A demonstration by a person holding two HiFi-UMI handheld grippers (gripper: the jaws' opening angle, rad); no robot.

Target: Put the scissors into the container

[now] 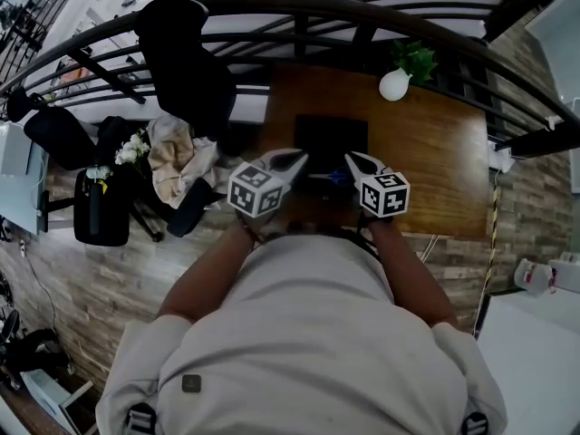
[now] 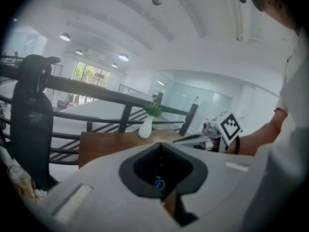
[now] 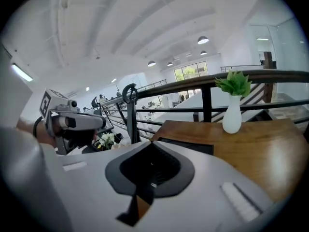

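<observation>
- The left gripper (image 1: pixel 297 159) and right gripper (image 1: pixel 353 159) are both pressed shut, with nothing seen between the jaws.
- The scissors (image 1: pixel 336 178) show between their tips. Open one gripper and pinch near the pivot.
- The container (image 1: pixel 331 136) is just beyond. Lower the scissors inside, then release.

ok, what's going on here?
A person holds a gripper in each hand over the wooden table. The left claw and right claw are both shut with nothing in them. The blue scissors lie below, between the two, at the near edge of the black container. Whether they sit inside it isn't clear.
</observation>
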